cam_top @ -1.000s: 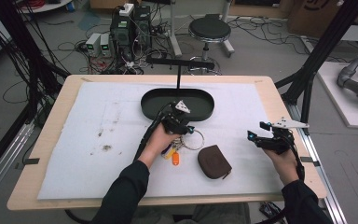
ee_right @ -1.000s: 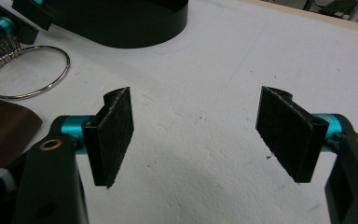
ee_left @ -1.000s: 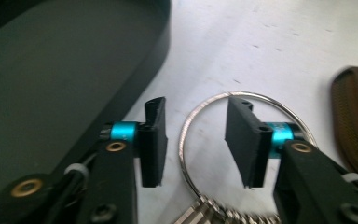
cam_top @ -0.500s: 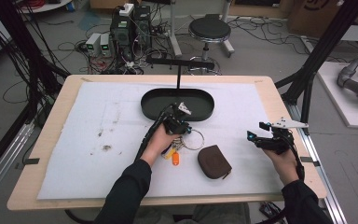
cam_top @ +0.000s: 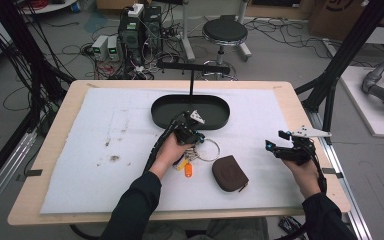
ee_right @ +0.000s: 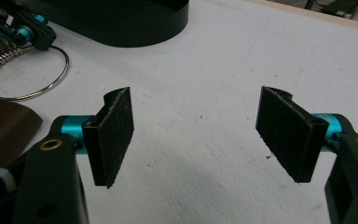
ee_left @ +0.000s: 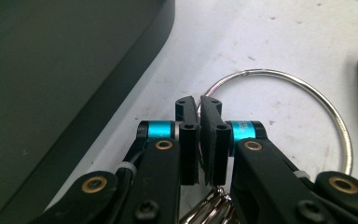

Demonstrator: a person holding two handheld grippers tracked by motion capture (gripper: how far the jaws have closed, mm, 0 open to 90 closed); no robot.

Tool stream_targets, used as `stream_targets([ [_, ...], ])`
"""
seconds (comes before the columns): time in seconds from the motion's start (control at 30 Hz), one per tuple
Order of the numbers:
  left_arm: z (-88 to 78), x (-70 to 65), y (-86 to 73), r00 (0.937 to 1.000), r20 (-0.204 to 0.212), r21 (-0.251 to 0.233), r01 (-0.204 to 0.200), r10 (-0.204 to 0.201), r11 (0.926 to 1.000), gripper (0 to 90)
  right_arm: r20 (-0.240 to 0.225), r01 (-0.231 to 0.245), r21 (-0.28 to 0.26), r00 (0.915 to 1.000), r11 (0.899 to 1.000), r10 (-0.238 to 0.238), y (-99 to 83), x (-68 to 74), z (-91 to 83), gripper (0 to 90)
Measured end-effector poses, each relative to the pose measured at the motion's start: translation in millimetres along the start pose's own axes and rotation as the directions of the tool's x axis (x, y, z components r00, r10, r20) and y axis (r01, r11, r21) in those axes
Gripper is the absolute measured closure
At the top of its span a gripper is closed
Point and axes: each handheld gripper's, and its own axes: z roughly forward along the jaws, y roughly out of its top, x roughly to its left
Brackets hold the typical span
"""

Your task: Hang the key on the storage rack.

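Gripping the large key ring (ee_left: 279, 112): the left gripper (ee_left: 198, 105) has just been closing, and its pads now pinch the wire of the ring between them at the ring's 9 o'clock edge, as seen in the left gripper view.

Item 1, key ring. Plain steel loop, lying flat on the white mat (cam_top: 80, 150) near the table's centre. A cluster of smaller rings (ee_left: 209, 207) hangs from it at the near side, and an orange tag (cam_top: 188, 170) lies at about 7 o'clock of the loop in the high view.

Item 2, left gripper. Jaws all but together, the thin wire the only thing between them. The left hand (cam_top: 172, 150) rests low on the mat behind it.

Item 3, black oval tray (cam_top: 162, 112). Empty as far as can be seen; sits at 12 o'clock of the ring, just beyond the gripper, rim close but apart from the loop.

Item 4, brown pouch (cam_top: 229, 173). Lies at 5 o'clock of the ring, near it, not touching.

Item 5, right gripper (ee_right: 196, 135). Jaws wide apart, nothing between them; held over bare mat well off at 3 o'clock of the ring.

Item 6, black T-shaped stand (cam_top: 192, 67). Rises behind the tray at 12 o'clock.

Step in hand, by judgement: pick-up of the ring, grip made, lift not yet begun. Next move likely calls for a straight, slow raise so the thin wire does not slip or twist in the pads, allowing for the swing of the hanging cluster before carrying it toward the tray or the stand.
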Motion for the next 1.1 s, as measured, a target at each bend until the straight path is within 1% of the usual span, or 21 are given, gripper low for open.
stream_targets([
  [0.1, -8.4, 0.9, -0.1, 0.9998, 0.017, -0.041, 0.006, -0.005, 0.9991, 86.0, 0.002, -0.006, -0.001, 1.0, 1.0, 0.006, 0.0, 0.0, -0.6, 28.2],
  [0.13, -12.1, 0.2, -0.4, 0.9995, 0.027, -0.072, 0.018, -0.017, 0.9973, 86.0, 0.002, -0.006, -0.001, 1.0, 1.0, 0.006, 0.1, -0.1, -0.7, 28.2],
  [0.2, -18.3, -1.6, -0.4, 0.9991, 0.038, -0.104, 0.024, -0.02, 0.9943, 86.1, 0.003, -0.004, -0.003, 1.0, 1.0, 0.004, 0.0, -0.1, -0.5, 28.2],
  [0.27, -24.1, -3.2, -0.8, 0.9989, 0.044, -0.122, 0.018, -0.013, 0.9923, 86.1, 0.004, -0.003, -0.003, 1.0, 1.0, 0.003, 0.0, -0.1, -0.5, 28.3],
  [0.3, -27.9, -5.2, -1.1, 0.9986, 0.052, -0.14, 0.016, -0.009, 0.99, 86.1, 0.005, -0.002, -0.003, 1.0, 1.0, 0.002, 0.1, -0.1, -0.4, 28.3],
  [0.43, -40.3, -12.2, -3.5, 0.9977, 0.063, -0.184, -0.011, 0.023, 0.9828, 86.1, 0.009, -0.002, -0.009, 1.0, 1.0, 0.002, 0.3, 0.2, -0.8, 28.3],
  [0.47, -42.2, -13.9, -4.1, 0.9976, 0.065, -0.19, -0.011, 0.024, 0.9817, 86.1, 0.009, 0.0, -0.01, 1.0, 1.0, 0.0, 0.3, -0.1, -0.7, 28.3],
  [0.6, -51.7, -21.7, -4.7, 0.9959, 0.069, -0.212, -0.042, 0.058, 0.9764, 86.1, 0.009, 0.0, -0.008, 1.0, 1.0, 0.0, 0.3, 0.4, -0.4, 28.2],
  [0.73, -57.5, -30.2, -6.6, 0.9932, 0.065, -0.239, -0.079, 0.097, 0.9677, 86.1, 0.012, 0.002, -0.008, 0.9999, 1.0, -0.001, 0.5, 0.6, -0.7, 28.3],
  [0.87, -60.3, -32.9, -12.4, 0.9916, 0.074, -0.259, -0.083, 0.106, 0.9622, 86.0, 0.012, 0.0, -0.007, 0.9999, 1.0, 0.0, 0.5, 0.7, -0.7, 28.3],
  [0.97, -61.4, -33.1, -16.4, 0.9889, 0.101, -0.276, -0.077, 0.109, 0.9582, 85.6, 0.012, 0.002, -0.007, 0.9999, 1.0, -0.002, 0.5, 0.8, -0.5, 28.3],
  [1.0, -61.1, -33.5, -17.6, 0.9874, 0.112, -0.275, -0.077, 0.111, 0.9584, 85.3, 0.011, 0.003, -0.007, 0.9999, 1.0, -0.003, 0.4, 0.8, -0.1, 28.2],
  [1.03, -60.4, -34.0, -18.1, 0.9862, 0.124, -0.277, -0.071, 0.109, 0.9582, 82.5, 0.01, 0.005, -0.006, 0.9999, 1.0, -0.005, 0.4, 0.6, 0.1, 28.3],
  [1.07, -59.7, -34.3, -19.3, 0.9846, 0.128, -0.272, -0.08, 0.119, 0.959, 80.4, 0.011, 0.003, -0.006, 0.9999, 1.0, -0.003, 0.5, 0.8, 0.1, 28.3],
  [1.1, -59.4, -34.9, -19.5, 0.9847, 0.131, -0.27, -0.076, 0.115, 0.9598, 79.4, 0.01, 0.002, -0.004, 0.9999, 1.0, -0.002, 0.4, 1.1, 0.3, 28.3],
])
